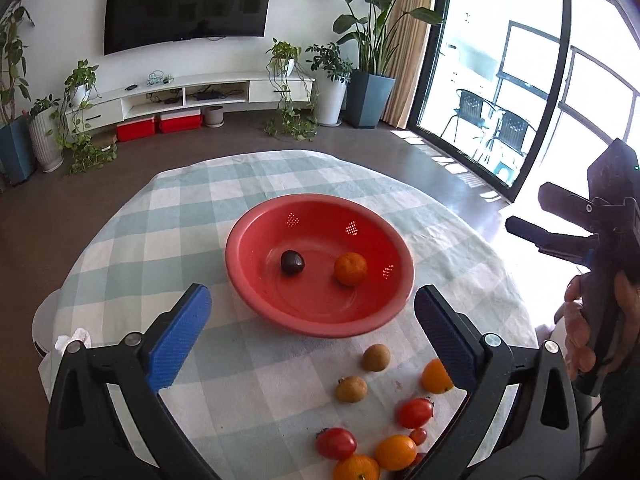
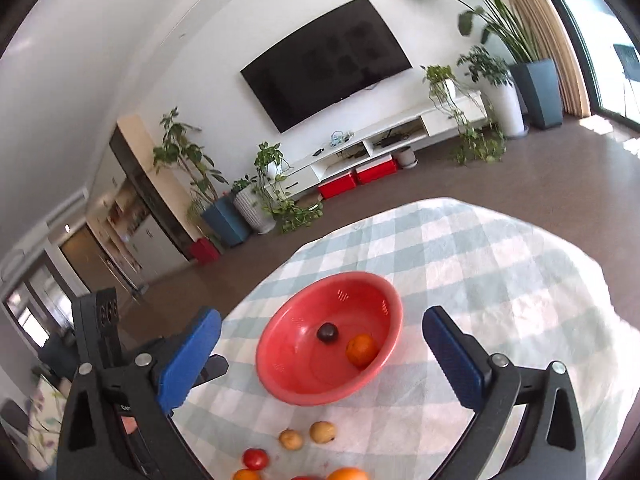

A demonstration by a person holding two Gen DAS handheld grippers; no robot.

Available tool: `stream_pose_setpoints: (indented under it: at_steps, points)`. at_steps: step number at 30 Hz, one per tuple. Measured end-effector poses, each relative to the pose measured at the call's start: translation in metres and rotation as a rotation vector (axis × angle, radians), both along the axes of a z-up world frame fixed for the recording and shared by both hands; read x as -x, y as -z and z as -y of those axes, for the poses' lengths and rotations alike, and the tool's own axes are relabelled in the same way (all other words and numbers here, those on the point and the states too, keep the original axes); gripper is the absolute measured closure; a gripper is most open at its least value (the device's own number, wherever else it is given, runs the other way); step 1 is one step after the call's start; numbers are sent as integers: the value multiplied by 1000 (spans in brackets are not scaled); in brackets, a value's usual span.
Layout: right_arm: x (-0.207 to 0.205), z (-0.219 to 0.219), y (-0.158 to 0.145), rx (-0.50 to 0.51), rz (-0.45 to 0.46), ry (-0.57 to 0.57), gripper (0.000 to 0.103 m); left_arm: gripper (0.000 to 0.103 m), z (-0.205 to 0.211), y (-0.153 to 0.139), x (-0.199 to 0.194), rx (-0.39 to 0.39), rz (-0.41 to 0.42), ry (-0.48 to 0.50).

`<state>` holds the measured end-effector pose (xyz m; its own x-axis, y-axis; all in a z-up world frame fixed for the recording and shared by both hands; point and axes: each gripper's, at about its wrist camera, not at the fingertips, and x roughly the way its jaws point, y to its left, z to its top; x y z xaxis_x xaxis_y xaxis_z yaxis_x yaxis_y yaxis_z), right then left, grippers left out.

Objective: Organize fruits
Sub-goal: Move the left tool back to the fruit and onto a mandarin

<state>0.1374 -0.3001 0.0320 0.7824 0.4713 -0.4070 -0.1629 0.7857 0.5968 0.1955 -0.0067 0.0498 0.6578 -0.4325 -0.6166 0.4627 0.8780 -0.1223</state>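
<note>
A red bowl (image 1: 320, 312) stands on the checked tablecloth and holds a dark plum (image 1: 292, 262) and an orange (image 1: 351, 268). It also shows in the right wrist view (image 2: 280, 376) with the plum (image 2: 327, 333) and orange (image 2: 361, 350). Loose fruit lies in front of it: two brown fruits (image 1: 376, 357), red tomatoes (image 1: 415, 413) and oranges (image 1: 395, 452). My left gripper (image 1: 312, 336) is open and empty above the bowl's near rim. My right gripper (image 2: 320, 360) is open and empty above the bowl; it shows at the right of the left wrist view (image 1: 568, 220).
The round table (image 1: 180, 208) drops off to a brown floor on all sides. A crumpled white tissue (image 1: 72, 338) lies at its left edge. A TV stand, red boxes (image 1: 136, 128) and potted plants line the far wall.
</note>
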Motion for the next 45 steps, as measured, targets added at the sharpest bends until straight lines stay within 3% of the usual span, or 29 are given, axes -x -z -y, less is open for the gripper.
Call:
stream_pose_setpoints:
  at_steps: [3, 6, 8, 10, 13, 16, 23, 27, 36, 42, 45]
  points:
    - [26, 14, 17, -115, -60, 13, 0, 0, -9, -3, 45, 4, 119, -43]
    - [61, 22, 39, -177, -134, 68, 0, 0, -13, 6, 76, -29, 61, -91]
    - [78, 18, 47, -144, -170, 92, 0, 0, -17, 19, 92, -42, -20, -133]
    - [99, 10, 53, -100, -158, 92, 0, 0, -25, 31, 107, -23, -51, -146]
    - [121, -10, 54, 32, -128, 70, 0, 0, -34, 48, 126, -3, -79, -170]
    - [135, -26, 57, 164, -112, 62, 0, 0, -32, 66, 134, -37, -124, -130]
    - [145, -55, 61, 311, -109, 24, 1, 0, -19, 80, 121, -63, -170, -55]
    - [147, -62, 65, 314, -121, 2, 6, 1, -13, 85, 113, -86, -187, -38]
    - [148, -66, 69, 315, -127, -21, 14, 25, -16, 97, 96, -92, -244, 16]
    - [148, -68, 69, 320, -130, -30, 14, 28, -11, 106, 91, -158, -257, 102]
    - [147, -69, 69, 322, -129, -32, 14, 45, -5, 109, 89, -186, -263, 153]
